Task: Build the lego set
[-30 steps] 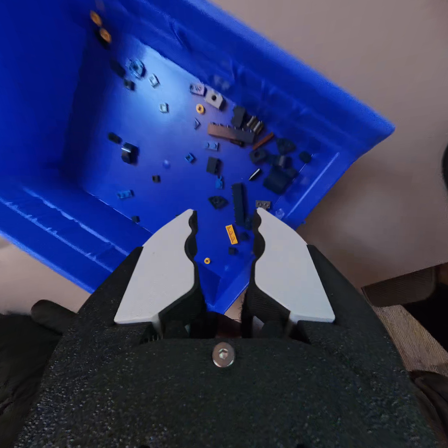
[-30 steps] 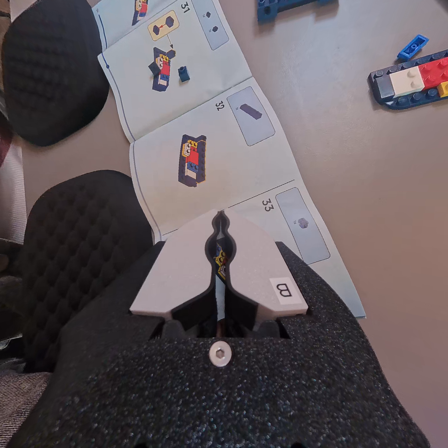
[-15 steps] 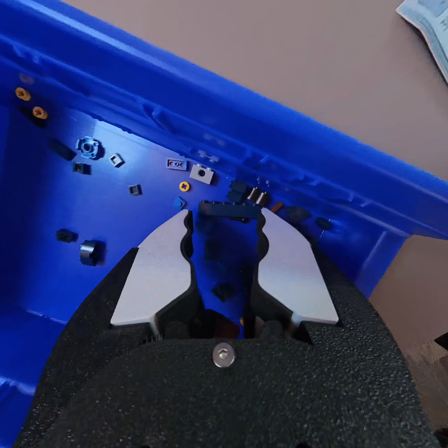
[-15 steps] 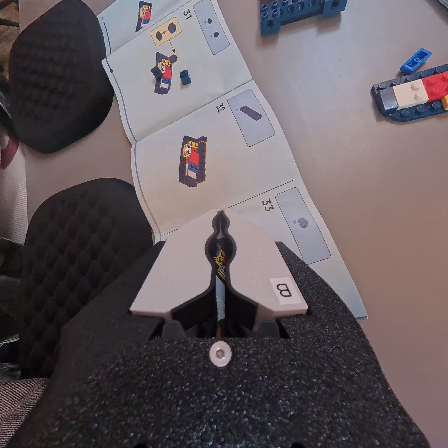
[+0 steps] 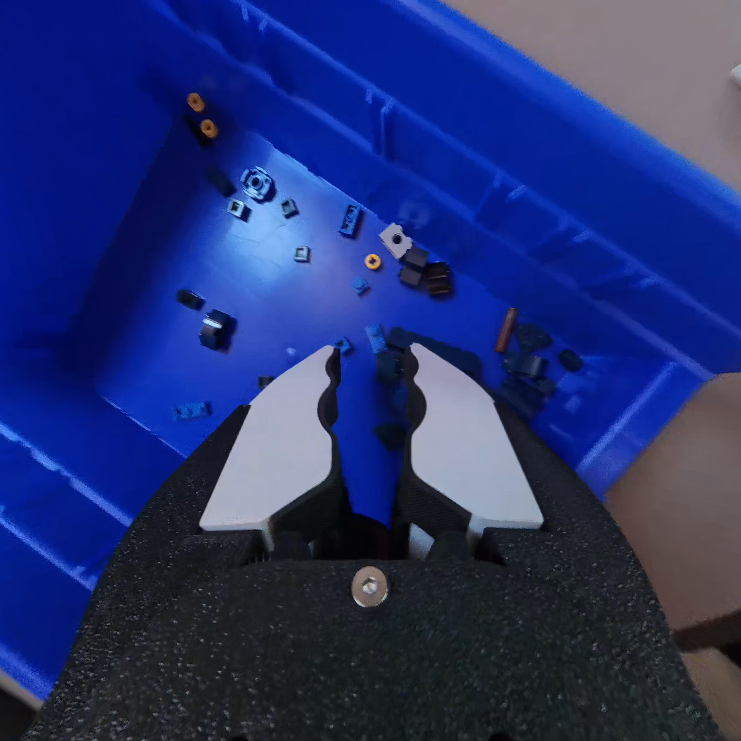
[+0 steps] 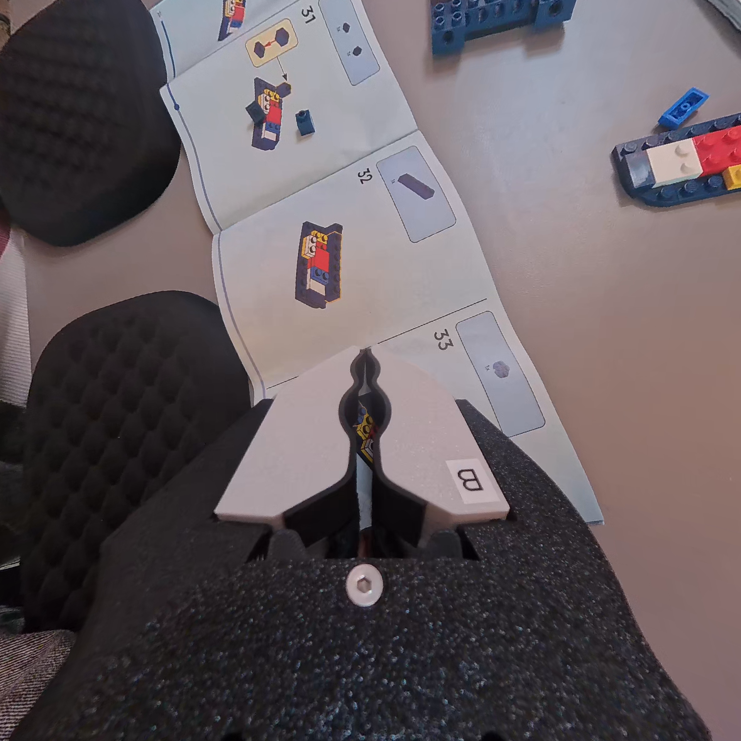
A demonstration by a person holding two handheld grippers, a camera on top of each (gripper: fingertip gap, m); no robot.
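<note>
Left tool (image 5: 373,353) poised inside a blue bin (image 5: 481,168), white fingers apart, black wavy pads facing each other across a clear gap. Small dark blue brick (image 5: 391,371) lying between them, close against the pad at 3 o'clock, well off the pad at 9 o'clock, so not clamped. Mid-blue plate (image 5: 375,339) just beyond the tips at 12 o'clock. Further up the glossy moulded floor, toward 1 o'clock, a yellow round stud (image 5: 373,261) and a pale grey brick (image 5: 396,239) with a hole through it. Thin brown rod (image 5: 505,329) at 2 o'clock beside a heap of dark pieces. All hard, smooth, small and studded, somewhat blurred. Right tool (image 6: 365,353) with fingertips together, hanging over the near end of a pale paper booklet (image 6: 361,248) spread flat and slightly wavy on the matte brown tabletop (image 6: 601,320). Dimpled black cushion (image 6: 120,421) at 9 o'clock. Part-built plate model (image 6: 689,160) in navy, white, red and yellow at 2 o'clock, with a loose blue plate (image 6: 683,107) just above it.
</note>
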